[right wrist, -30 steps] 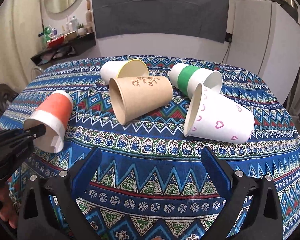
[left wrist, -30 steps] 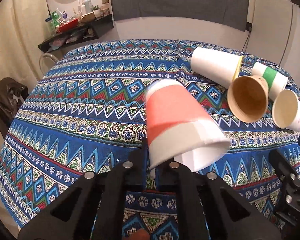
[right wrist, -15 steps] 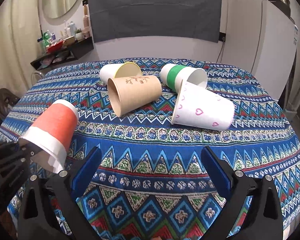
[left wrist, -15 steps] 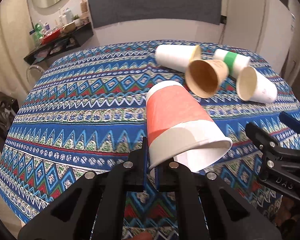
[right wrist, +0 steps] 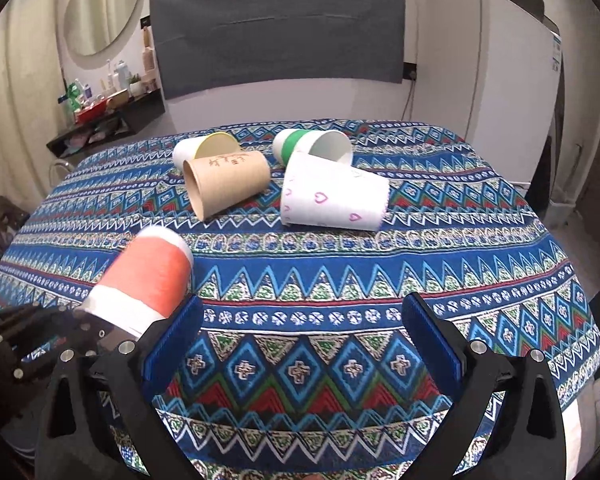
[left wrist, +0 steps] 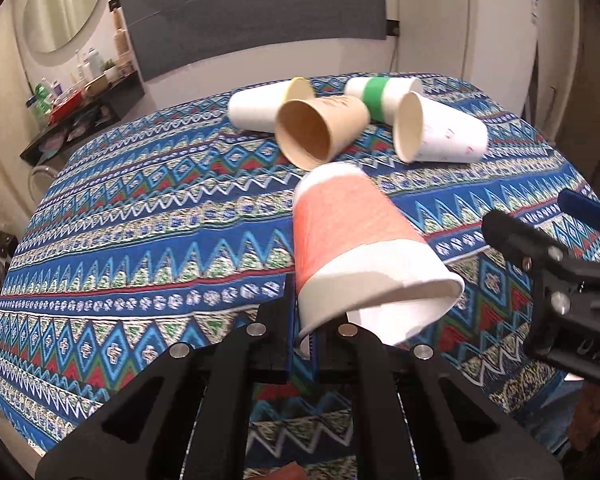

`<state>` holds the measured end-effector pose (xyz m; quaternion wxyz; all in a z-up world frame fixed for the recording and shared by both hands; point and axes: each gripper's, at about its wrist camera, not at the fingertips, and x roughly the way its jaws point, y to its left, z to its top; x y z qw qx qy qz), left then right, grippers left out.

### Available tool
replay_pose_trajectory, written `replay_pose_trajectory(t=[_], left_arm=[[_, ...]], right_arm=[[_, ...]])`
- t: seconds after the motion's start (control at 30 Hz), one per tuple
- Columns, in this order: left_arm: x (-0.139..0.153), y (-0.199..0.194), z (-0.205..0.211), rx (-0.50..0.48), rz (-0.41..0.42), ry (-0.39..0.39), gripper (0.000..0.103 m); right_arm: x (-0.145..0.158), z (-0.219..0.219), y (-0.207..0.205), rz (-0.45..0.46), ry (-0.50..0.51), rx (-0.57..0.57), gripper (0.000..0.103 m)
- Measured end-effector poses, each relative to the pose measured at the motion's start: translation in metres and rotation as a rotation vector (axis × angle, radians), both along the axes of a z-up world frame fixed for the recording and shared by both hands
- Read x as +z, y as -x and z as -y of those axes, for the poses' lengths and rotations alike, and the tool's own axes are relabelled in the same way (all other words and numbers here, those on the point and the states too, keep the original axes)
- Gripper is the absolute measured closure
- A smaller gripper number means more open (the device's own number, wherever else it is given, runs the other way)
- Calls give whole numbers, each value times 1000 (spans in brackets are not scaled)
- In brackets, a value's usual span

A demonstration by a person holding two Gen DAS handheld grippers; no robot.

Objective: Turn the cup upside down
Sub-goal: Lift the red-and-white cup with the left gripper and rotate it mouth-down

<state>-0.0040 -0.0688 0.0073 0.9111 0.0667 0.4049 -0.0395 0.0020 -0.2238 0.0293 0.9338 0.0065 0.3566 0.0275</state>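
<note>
My left gripper [left wrist: 304, 328] is shut on the rim of an orange-and-white paper cup [left wrist: 348, 236]. It holds the cup tilted above the patterned cloth, base pointing away and up, mouth toward me. The same cup [right wrist: 148, 280] shows at the left of the right wrist view, with the left gripper [right wrist: 40, 332] behind it. My right gripper [right wrist: 300, 336] is open and empty above the table's near edge; it also shows at the right of the left wrist view [left wrist: 548, 248].
Several cups lie on their sides at the far middle of the table [right wrist: 340, 392]: a brown one [right wrist: 228, 184], a white one with hearts [right wrist: 332, 200], a green-banded one [right wrist: 312, 146] and a yellow-lined one [right wrist: 204, 150]. A fridge [right wrist: 500, 80] stands at the right.
The left gripper has carried the orange cup to the right and nearer the lying cups, still tilted. The right gripper has pulled back toward the table's near edge.
</note>
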Motion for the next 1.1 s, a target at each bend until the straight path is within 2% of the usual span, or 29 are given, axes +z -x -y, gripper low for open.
replay_pose_trajectory(t=[0.1, 0.13, 0.17, 0.2, 0.23, 0.27, 0.33, 0.37, 0.5, 0.63, 0.8, 1.0, 1.1], left_arm=[[0, 3, 2, -13, 13, -13, 96], [0, 4, 3, -18, 14, -14, 87], [1, 5, 2, -25, 14, -10, 66], [1, 7, 2, -28, 17, -4, 52], [3, 8, 0, -32, 20, 2, 27], [5, 10, -1, -37, 31, 6, 22], [7, 15, -2, -47, 44, 1, 17], [7, 16, -2, -53, 41, -10, 10], [10, 23, -7, -60, 50, -12, 7], [10, 29, -16, -95, 12, 36, 6], [10, 29, -34, -86, -10, 65, 6], [10, 26, -64, -36, -1, 104, 6], [9, 23, -78, 5, 2, 91, 6]], right_arm=[[0, 6, 2, -3, -10, -12, 8], [0, 8, 2, -4, -14, -14, 8], [0, 9, 2, -5, -16, -13, 8], [-1, 9, 2, -7, -16, -13, 8], [0, 8, 2, -7, -16, -12, 8], [0, 8, 2, -7, -16, -11, 8], [0, 6, 2, -10, -17, -5, 8], [0, 5, 2, -12, -18, -3, 8], [0, 1, 0, -26, -34, 9, 8], [-2, -4, -5, -69, -48, 19, 8], [1, -12, -11, -102, -39, 17, 8], [6, -27, -24, -160, -65, 59, 8], [7, -33, -32, -204, -102, 89, 8]])
